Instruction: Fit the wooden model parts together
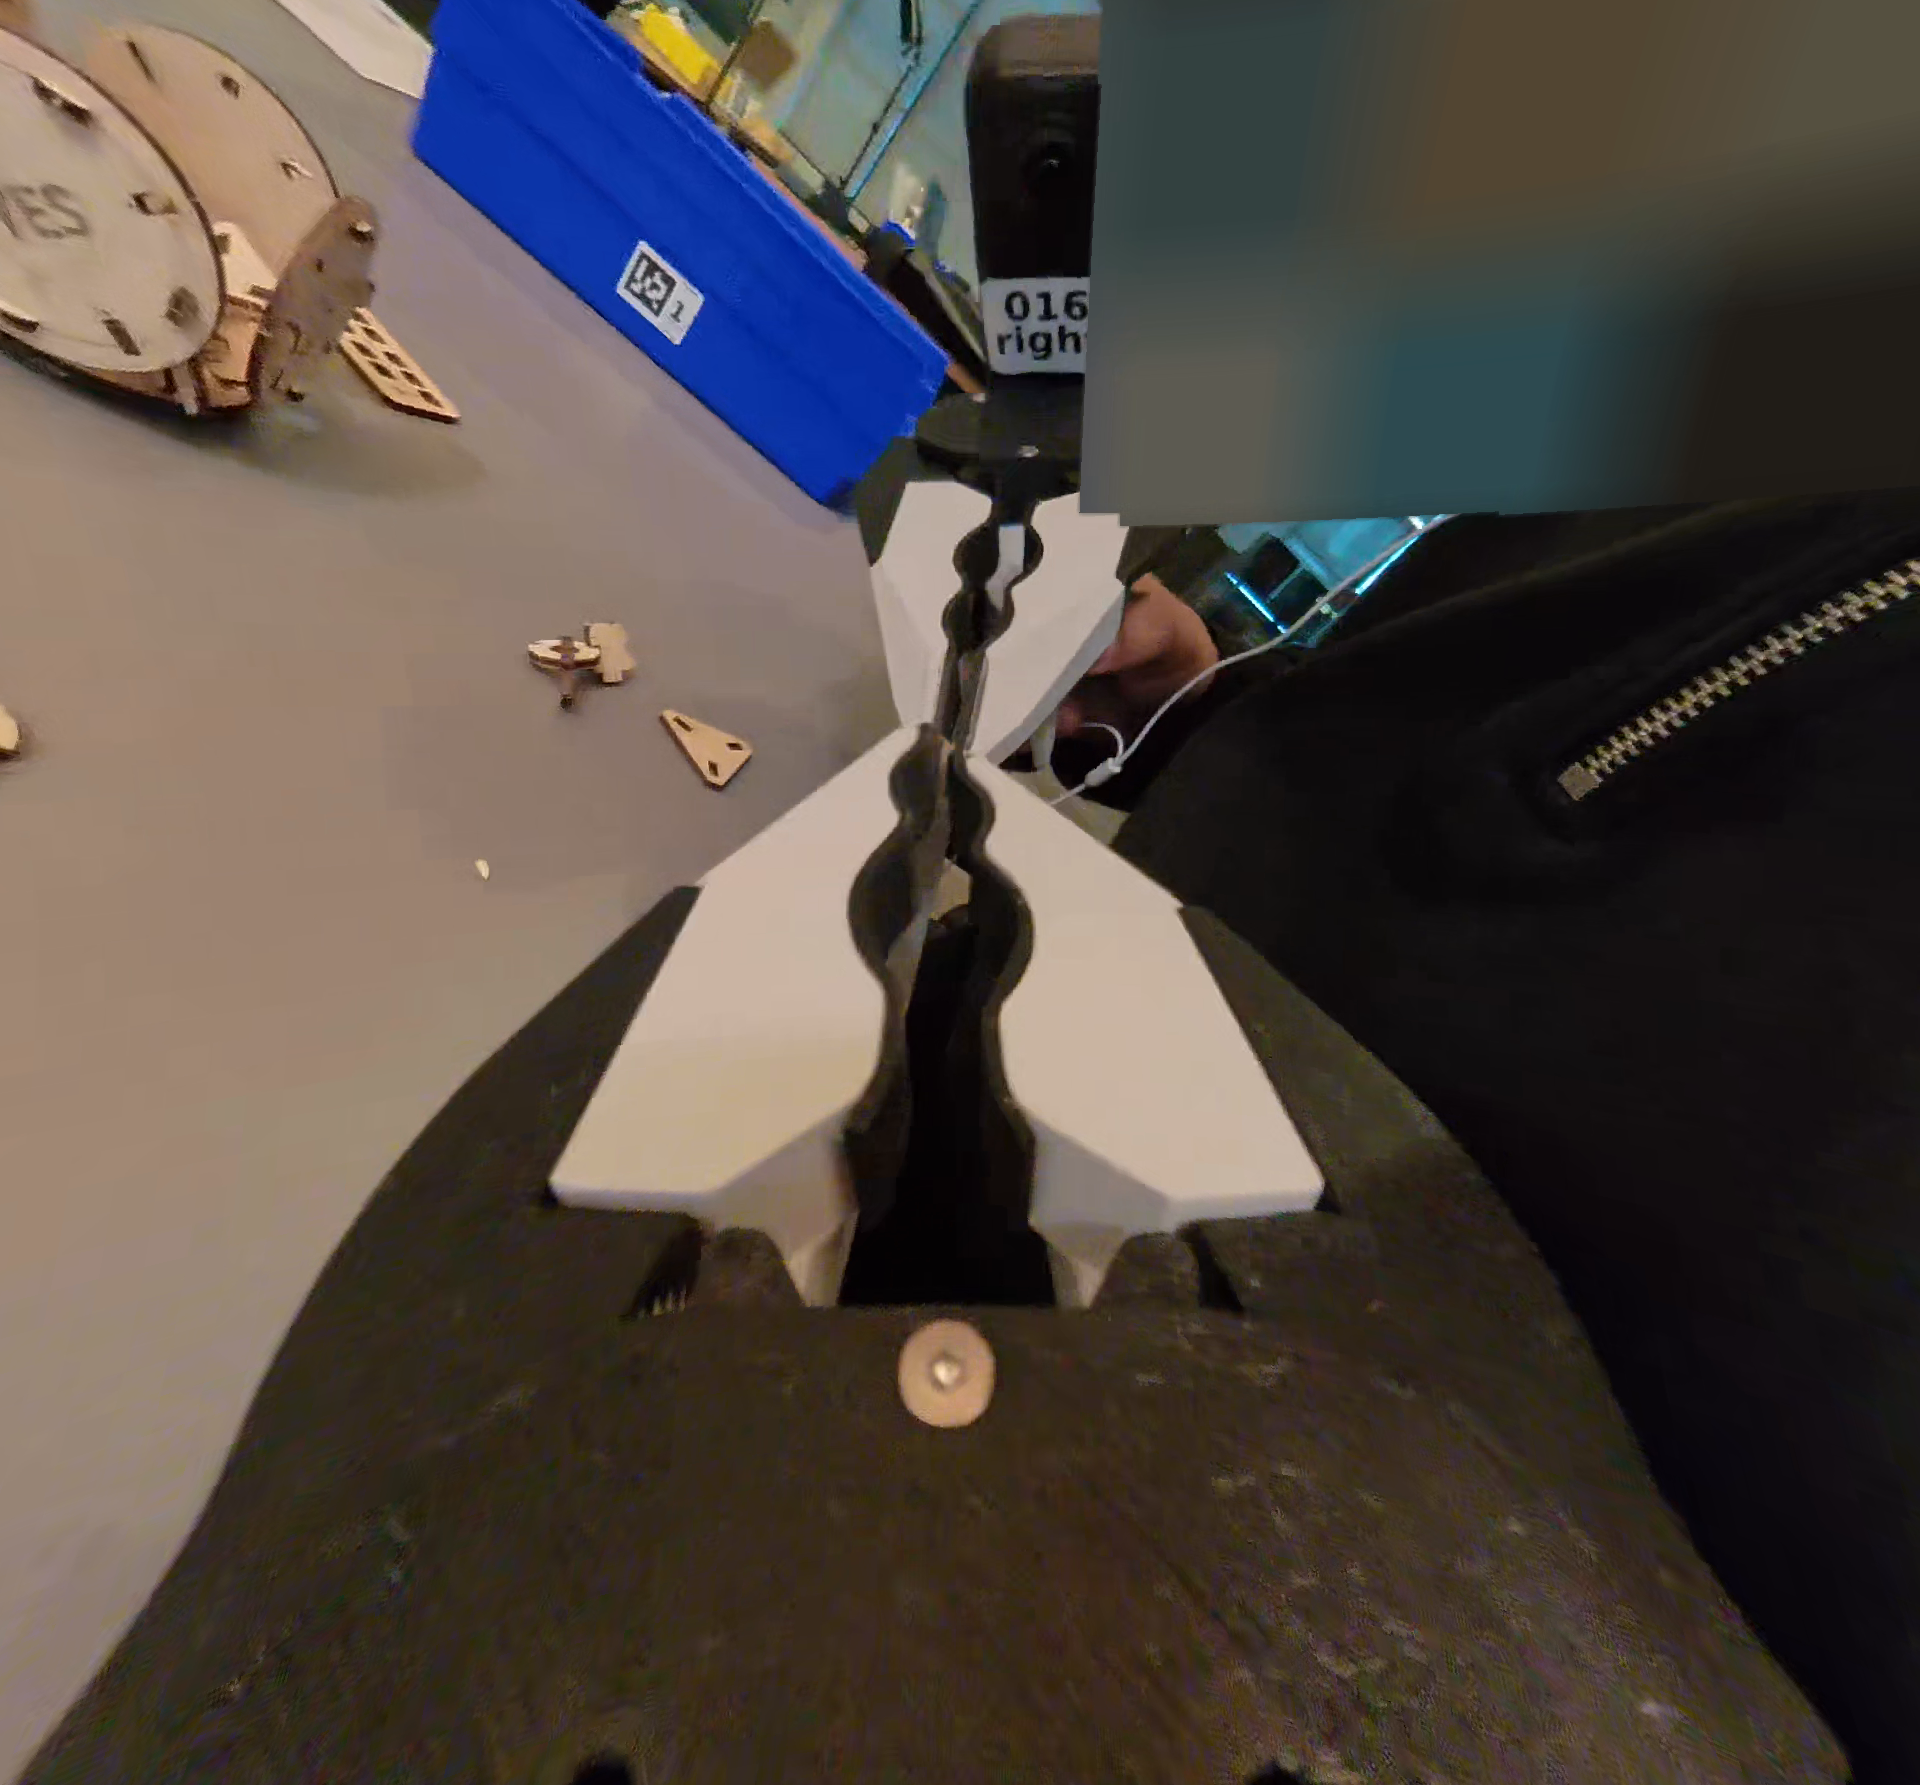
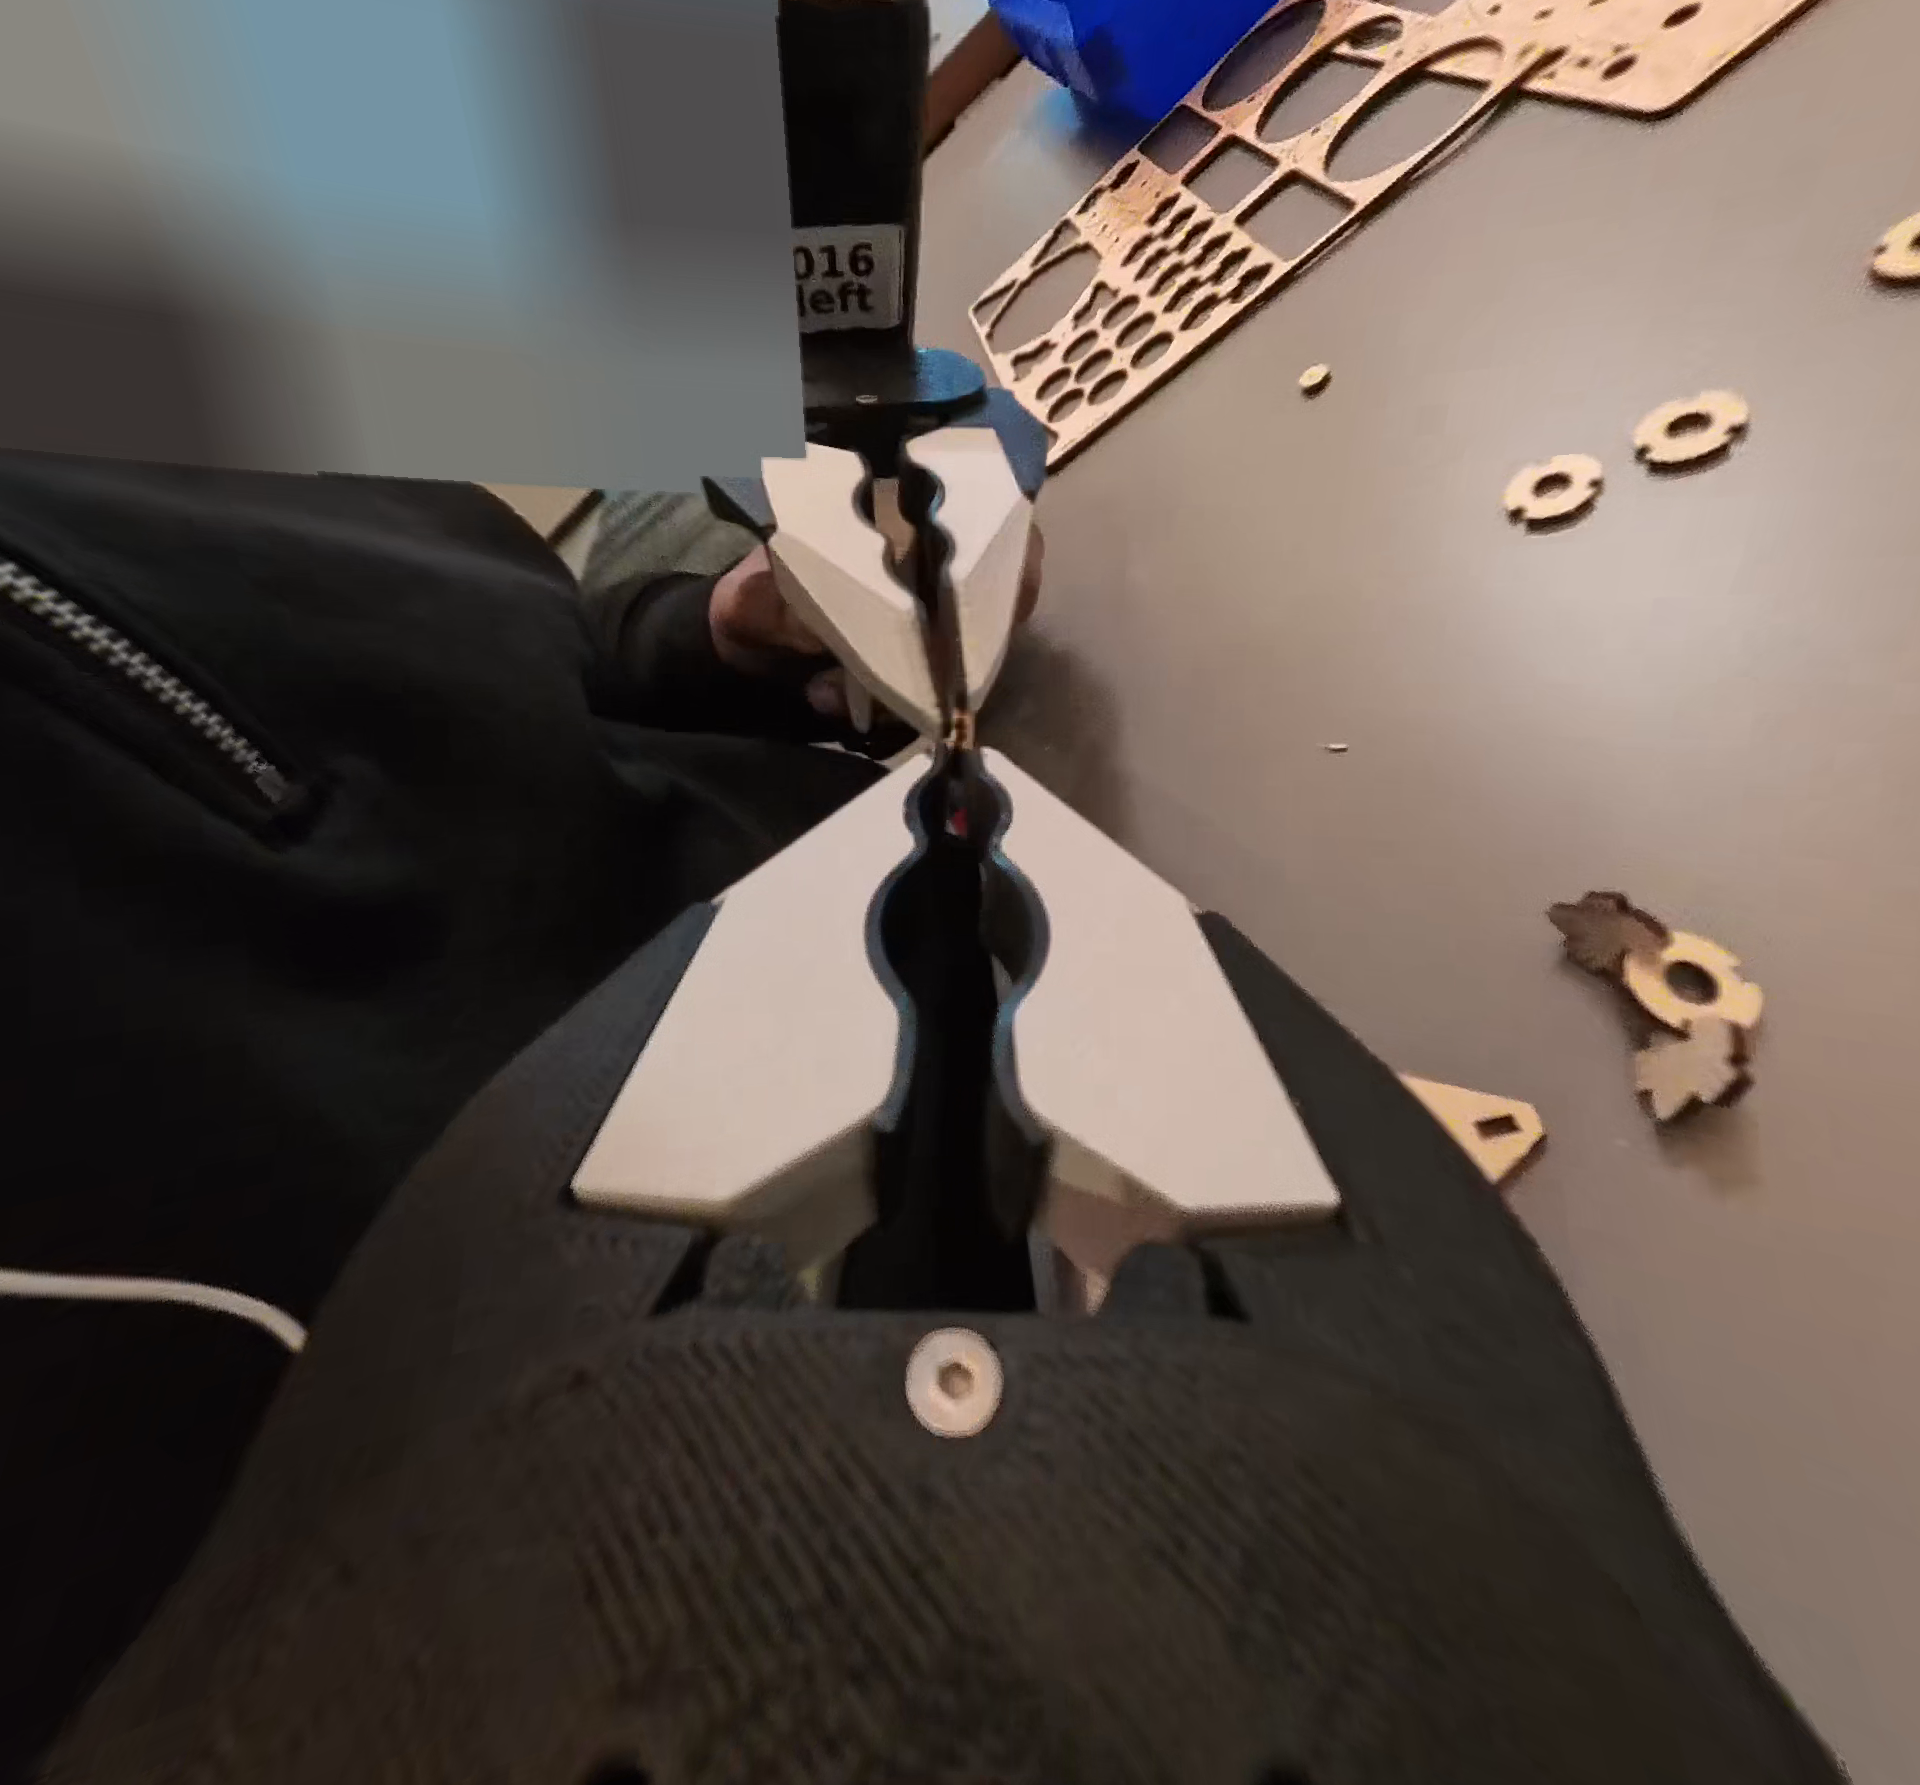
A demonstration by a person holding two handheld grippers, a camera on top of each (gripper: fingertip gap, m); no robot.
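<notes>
Table: I saw a plain grey tabletop point(image 1: 312, 904).
Bin: a solid blue plastic crate point(image 1: 644, 208).
Parts: pale tan laser-cut wooden pieces point(image 2: 1683, 431), dark-edged.
Grippers: white fingers point(image 1: 779, 1008), black bodies.
Jacket: black cloth with a silver zipper point(image 1: 1745, 670).

Table point(image 1: 260, 904): smooth matt grey. Loose parts point(image 1: 709, 746), cut-out sheet point(image 2: 1164, 281): thin pale wood, scorched dark edges. Crate point(image 1: 665, 218): glossy blue plastic. Tongs' fingers point(image 1: 769, 1029): matt white, probably plastic; rough black body. Jacket point(image 1: 1558, 1008): black cloth, metal zip.
</notes>
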